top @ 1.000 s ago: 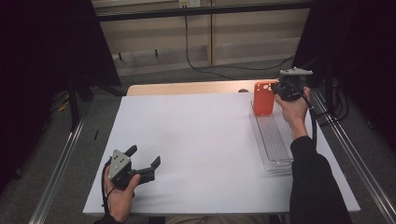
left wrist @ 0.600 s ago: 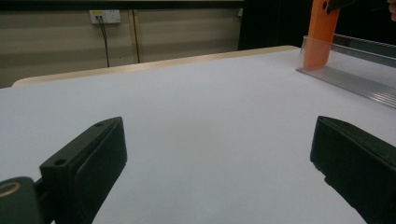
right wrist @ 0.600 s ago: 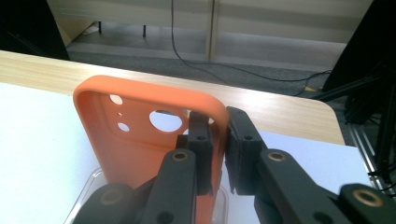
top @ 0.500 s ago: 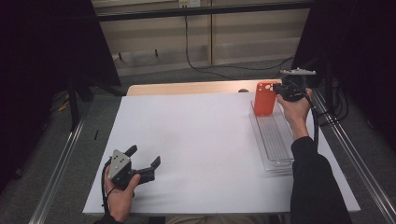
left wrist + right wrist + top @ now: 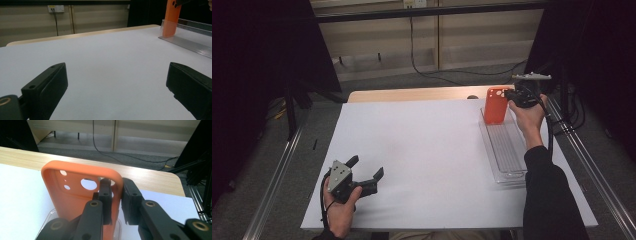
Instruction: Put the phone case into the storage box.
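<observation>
little has shifted: right gripper (image 5: pixel 515 95) still clamps orange phone case (image 5: pixel 495 105) upright over clear tray (image 5: pixel 507 150); left gripper (image 5: pixel 364 175) fingers released, idle; placement unfinished.

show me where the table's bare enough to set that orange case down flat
The white sheet is bare from the left gripper across to the clear tray. The tray's near stretch looks free too. Its far end is crowded: the orange case stands there in the right gripper.

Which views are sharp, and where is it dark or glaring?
High view: black surroundings, evenly lit white table sheet. Left gripper view: near black jaws soft, orange silicone phone case and clear plastic tray fairly crisp. Right gripper view: case and jaws clear, sheen on the pale wooden table edge.
</observation>
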`<state>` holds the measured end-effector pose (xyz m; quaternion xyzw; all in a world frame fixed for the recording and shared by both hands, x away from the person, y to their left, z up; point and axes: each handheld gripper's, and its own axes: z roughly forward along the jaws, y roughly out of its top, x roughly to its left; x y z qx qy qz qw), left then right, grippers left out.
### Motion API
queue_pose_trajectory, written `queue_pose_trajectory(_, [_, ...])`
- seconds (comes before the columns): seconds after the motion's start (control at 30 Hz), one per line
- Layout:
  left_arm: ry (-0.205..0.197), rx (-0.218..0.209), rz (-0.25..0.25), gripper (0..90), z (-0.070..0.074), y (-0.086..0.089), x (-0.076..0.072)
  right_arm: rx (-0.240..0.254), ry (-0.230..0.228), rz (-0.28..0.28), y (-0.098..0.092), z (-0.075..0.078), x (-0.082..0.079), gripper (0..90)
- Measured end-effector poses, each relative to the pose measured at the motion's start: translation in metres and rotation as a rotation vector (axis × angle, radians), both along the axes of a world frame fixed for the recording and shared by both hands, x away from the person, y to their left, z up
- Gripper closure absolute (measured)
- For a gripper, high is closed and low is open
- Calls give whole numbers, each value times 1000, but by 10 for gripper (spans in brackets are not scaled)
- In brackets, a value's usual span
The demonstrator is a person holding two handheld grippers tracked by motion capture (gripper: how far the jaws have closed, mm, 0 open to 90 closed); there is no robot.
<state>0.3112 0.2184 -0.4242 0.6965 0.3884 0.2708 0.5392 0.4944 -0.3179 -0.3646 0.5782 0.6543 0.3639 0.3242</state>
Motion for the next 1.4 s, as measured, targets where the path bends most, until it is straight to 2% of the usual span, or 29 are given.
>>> queue_pose_trajectory(0.5, [-2, -4, -1, 36, 1, 0, 0, 9, 1, -8, -1, -1, -1, 752])
queue_pose_trajectory(1.07, [-7, -16, 4, 35, 2, 1, -1, 23, -14, -22, 1, 0, -5, 591])
queue_pose_trajectory(1.23, [-6, -17, 0, 35, 2, 2, -1, 30, -46, -17, 3, 2, -8, 522])
queue_pose_trajectory(1.4, [-11, -18, -1, 34, 2, 2, -2, 29, -57, -22, 4, 4, -10, 452])
